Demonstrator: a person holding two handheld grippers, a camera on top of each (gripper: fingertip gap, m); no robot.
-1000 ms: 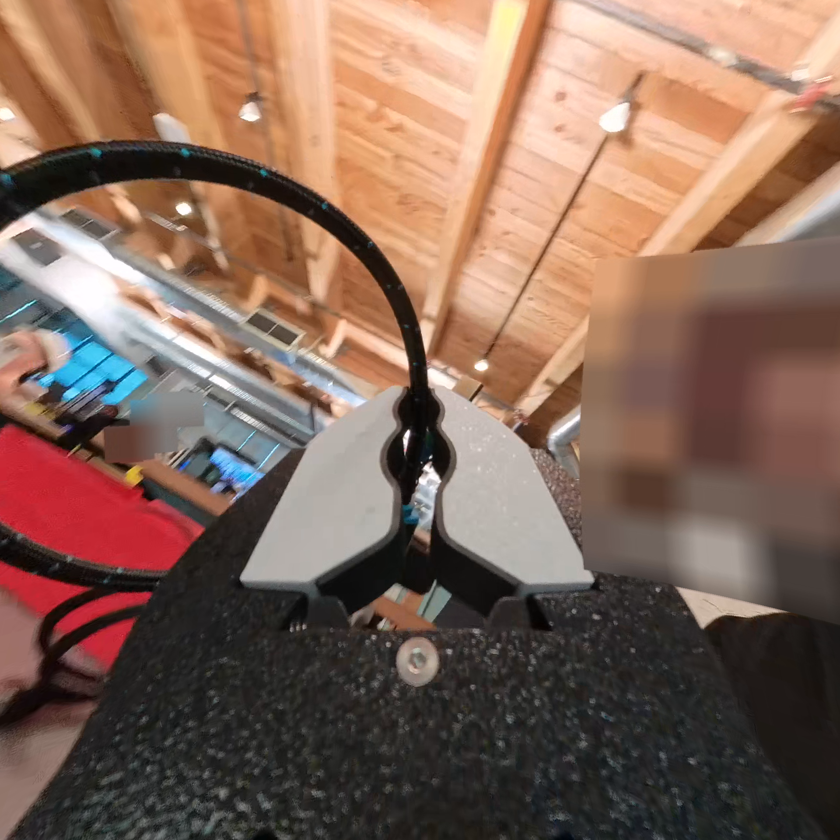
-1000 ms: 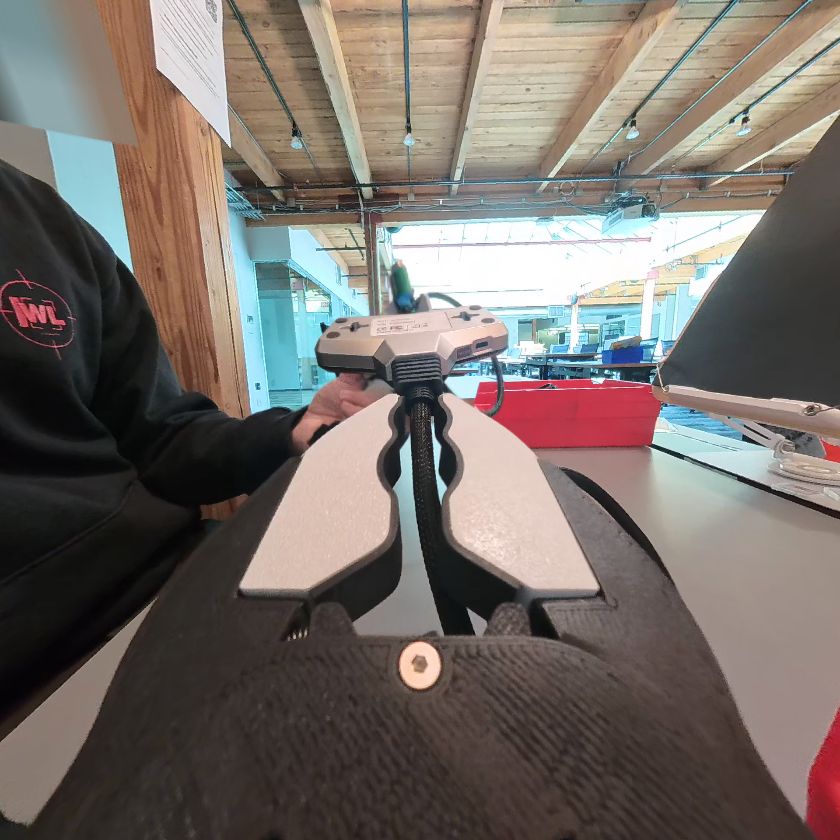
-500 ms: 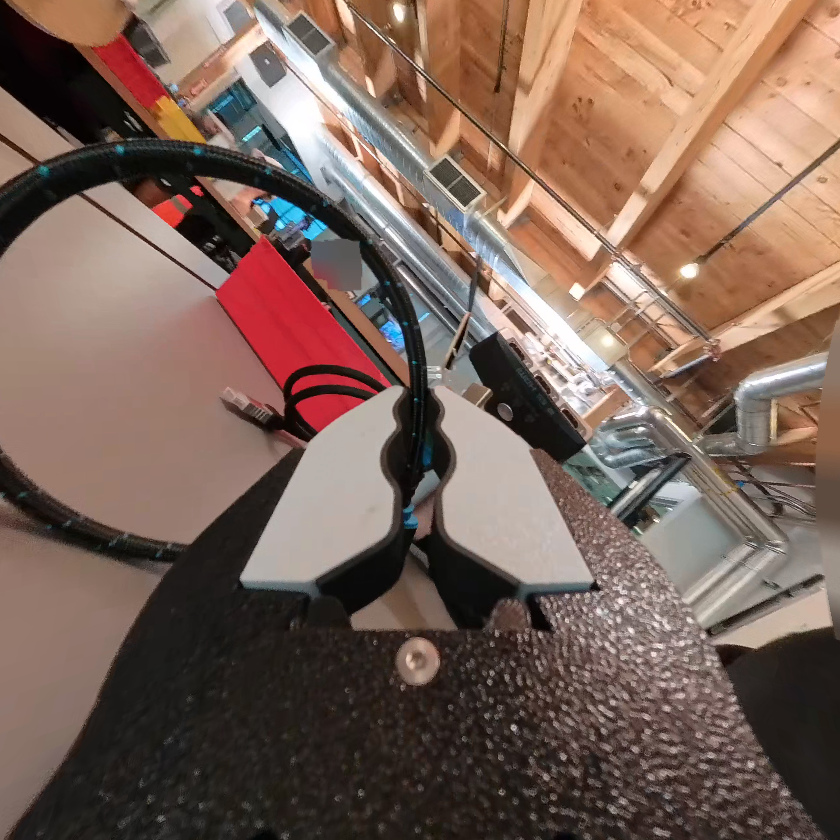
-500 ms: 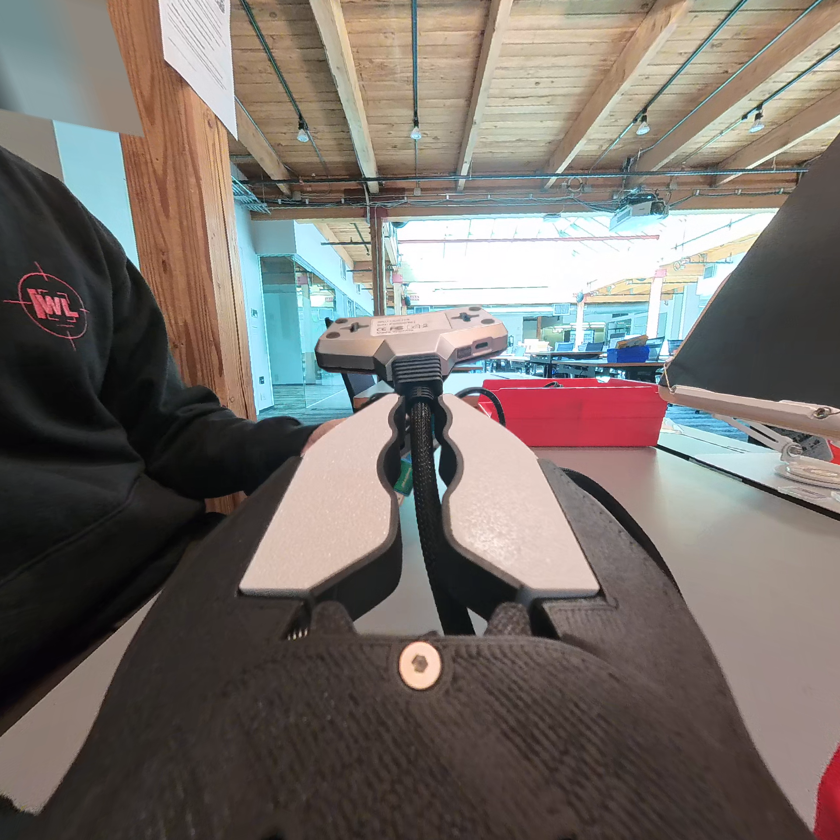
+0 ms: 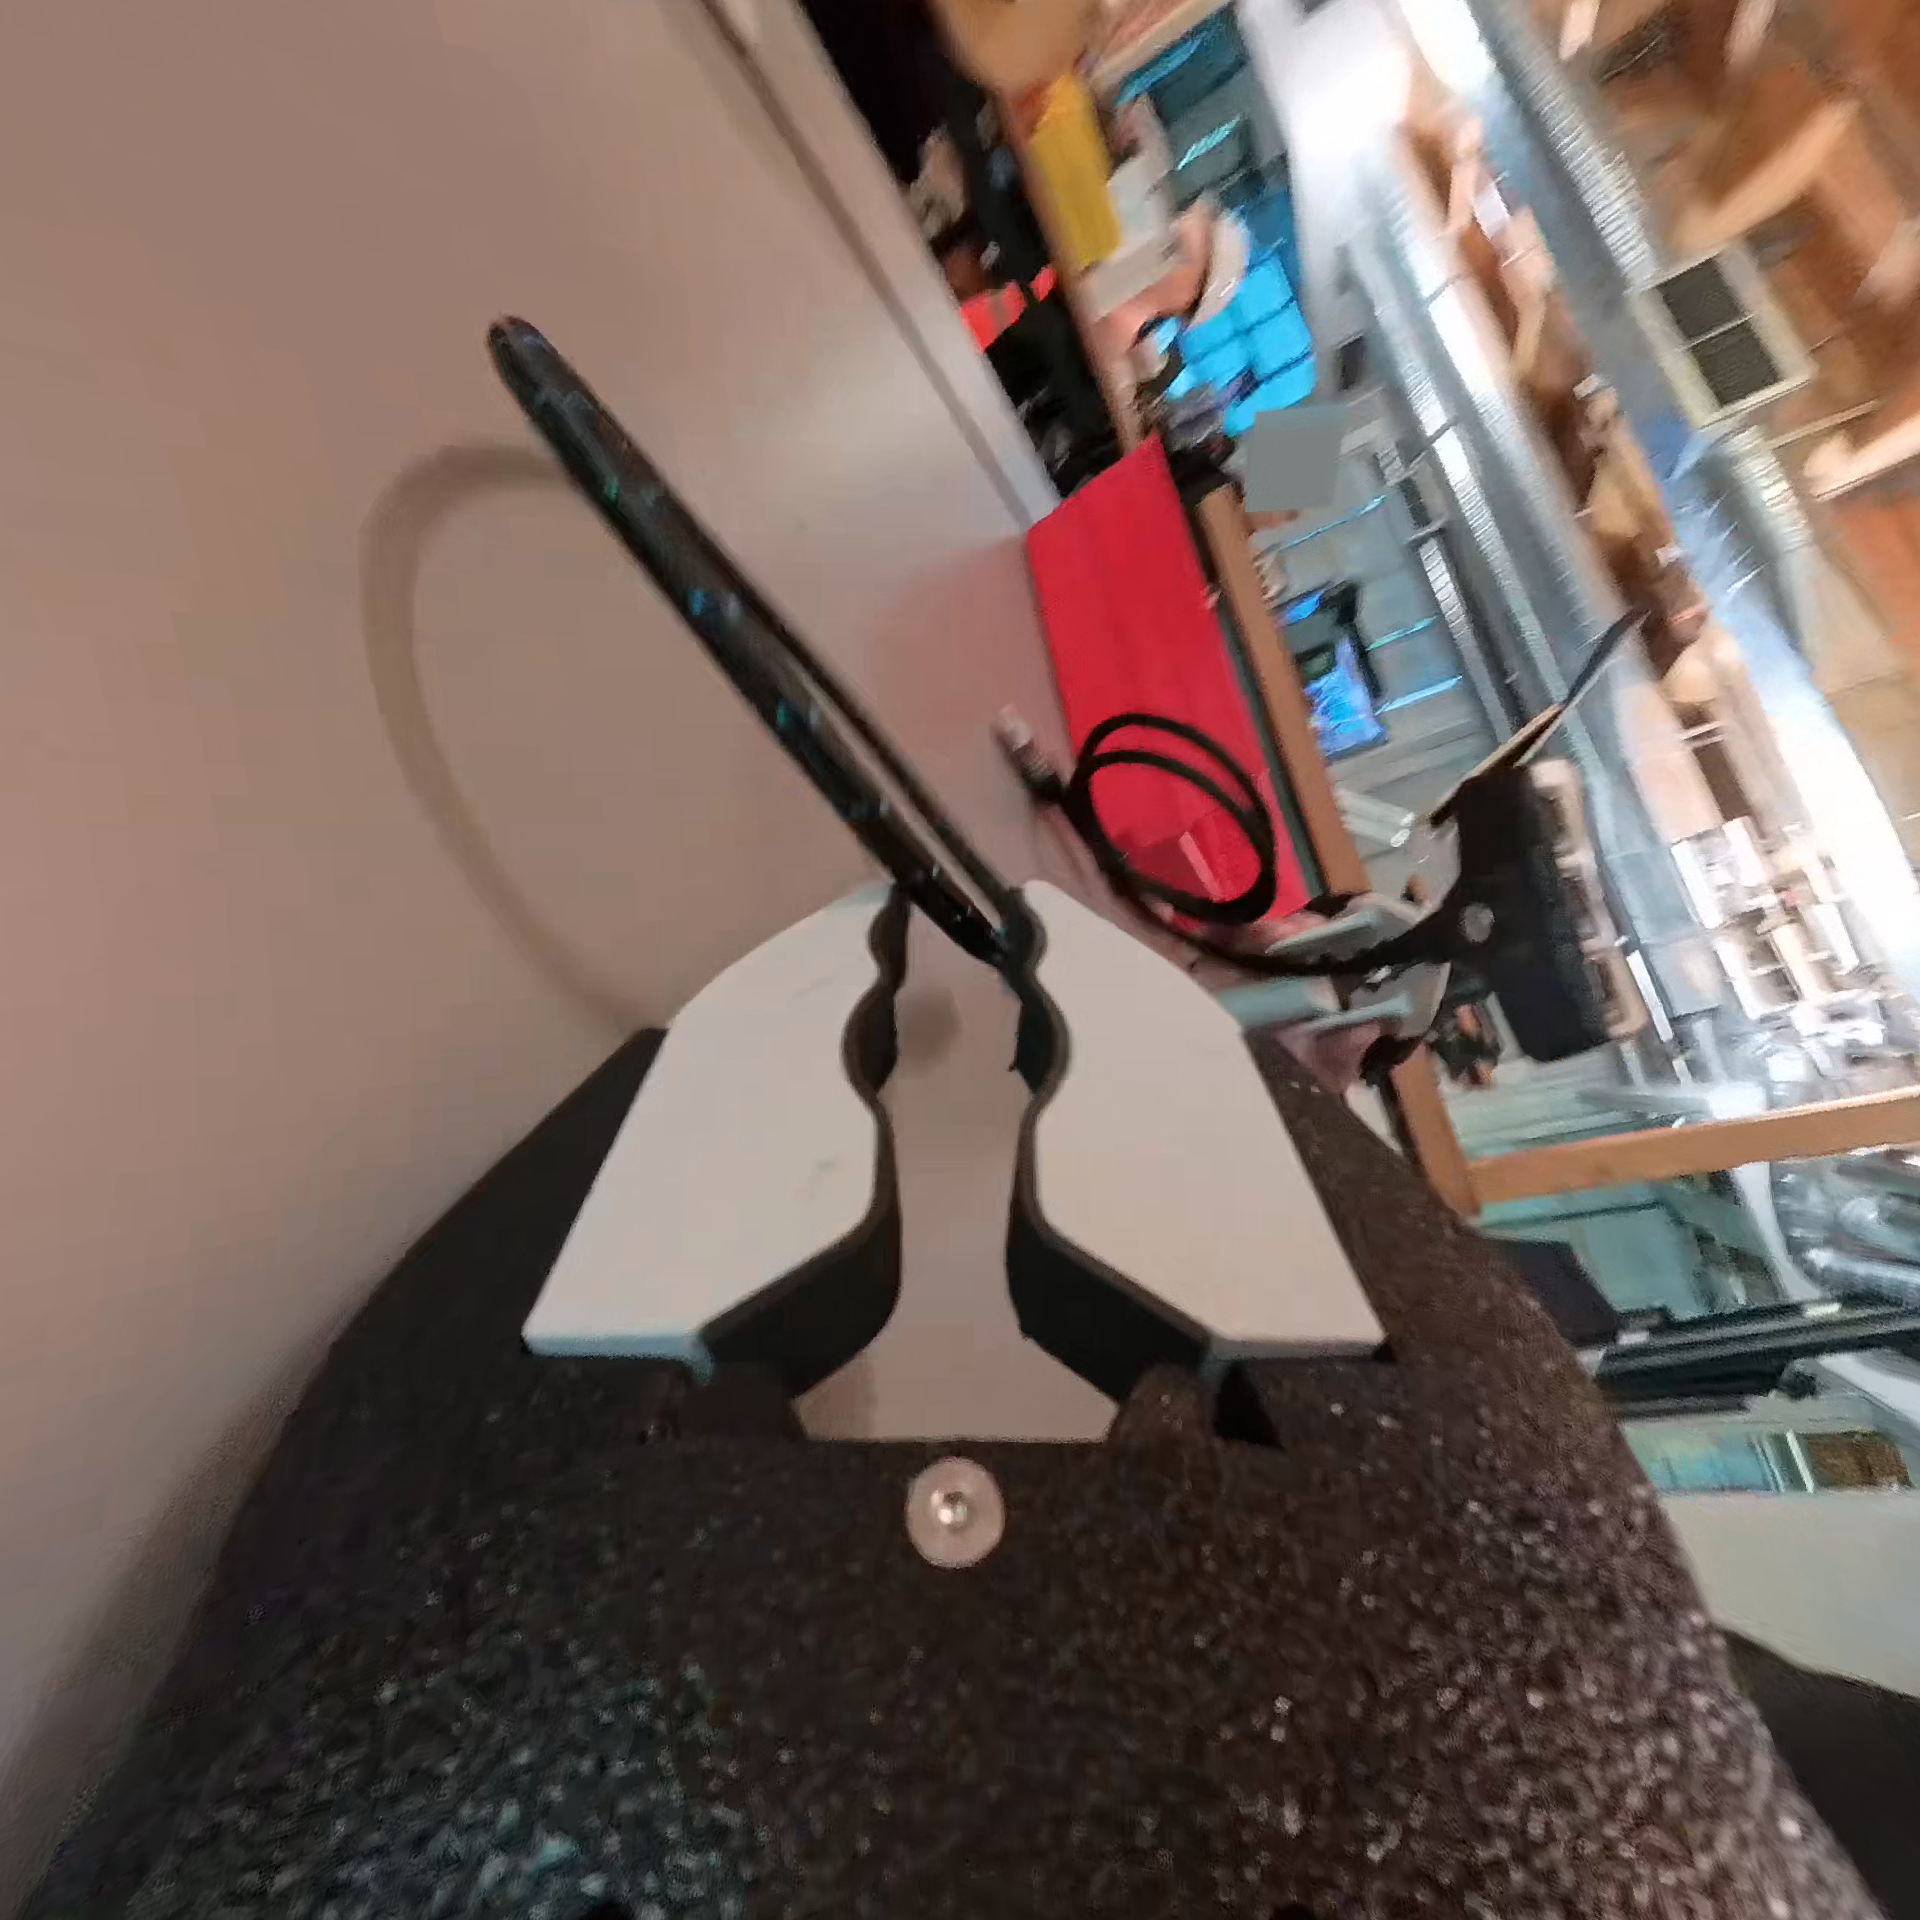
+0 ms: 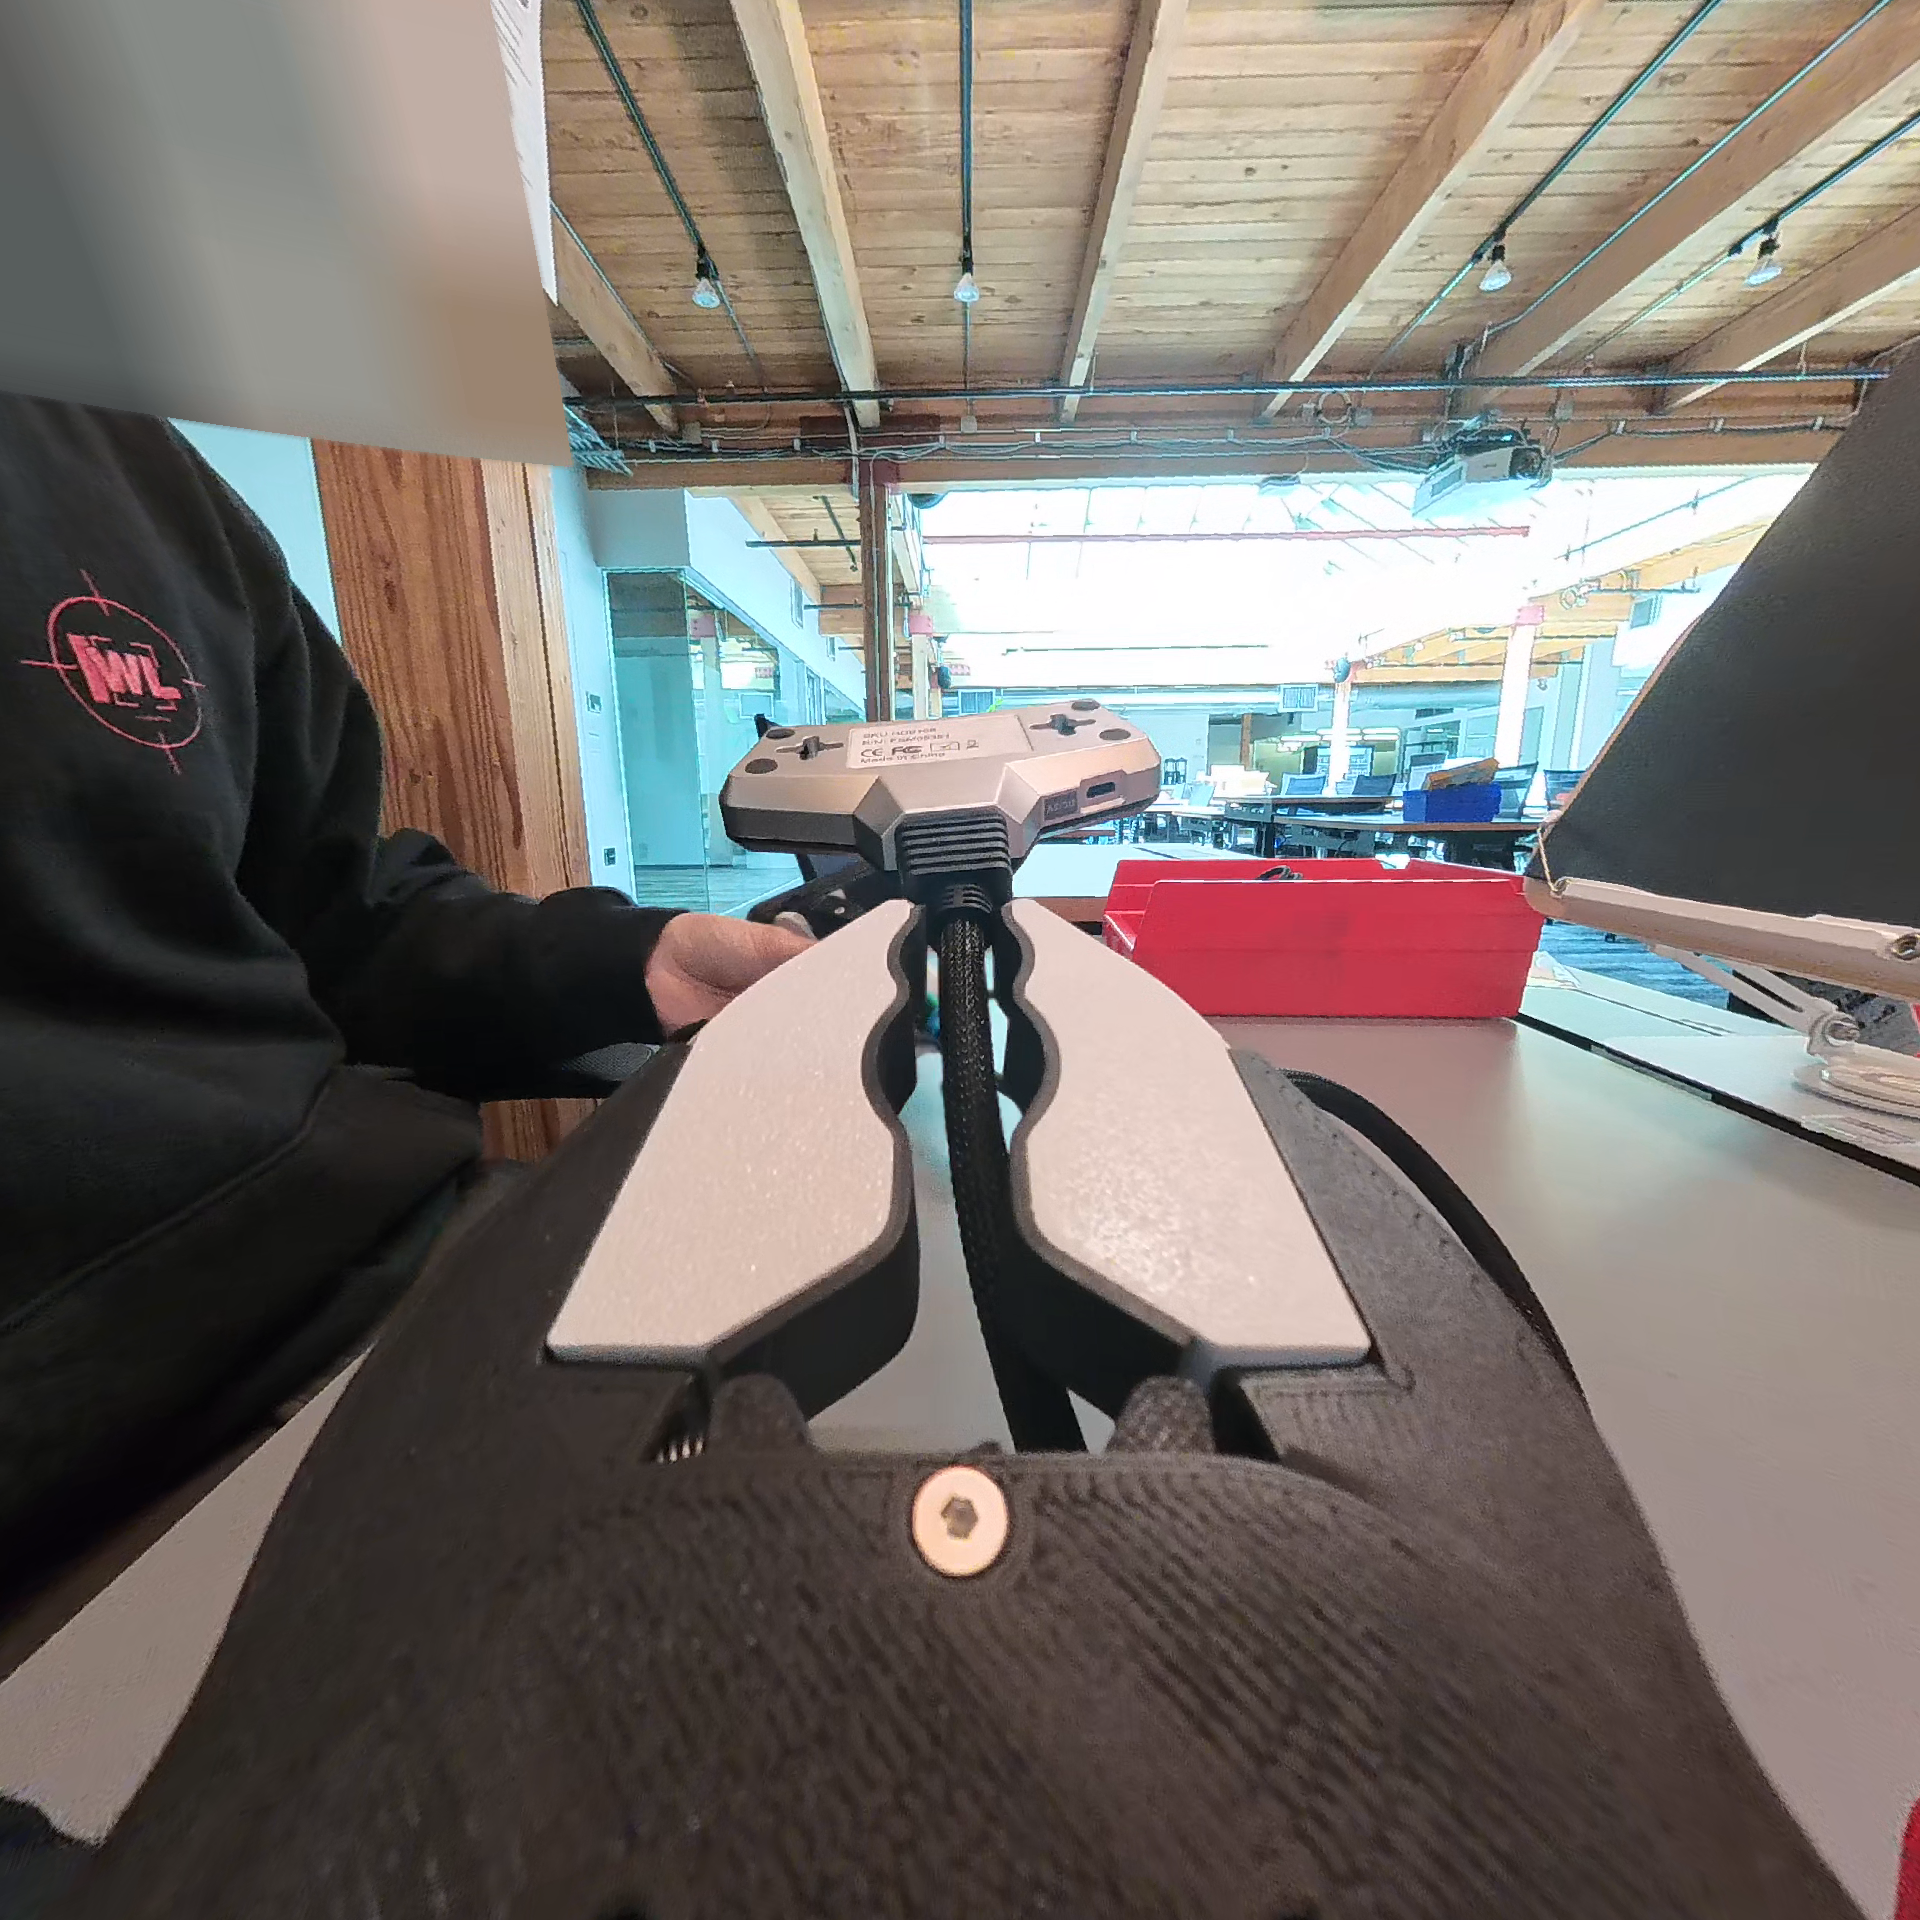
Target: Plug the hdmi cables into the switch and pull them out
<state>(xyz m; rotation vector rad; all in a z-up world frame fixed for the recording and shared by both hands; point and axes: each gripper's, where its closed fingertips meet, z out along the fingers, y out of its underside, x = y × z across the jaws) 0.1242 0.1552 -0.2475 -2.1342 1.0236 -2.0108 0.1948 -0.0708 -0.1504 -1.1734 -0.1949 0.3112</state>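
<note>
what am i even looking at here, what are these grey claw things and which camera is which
These are two hand-held grippers, each with a camera looking along its two grey fingers. In the left wrist view, the left gripper has its jaws apart; a black braided cable leans against one fingertip above the pale table, where a coiled black cable lies by a red bin. In the right wrist view, the right gripper is shut on the switch's cable, holding the grey hdmi switch up. A person's hand is beside it.
</note>
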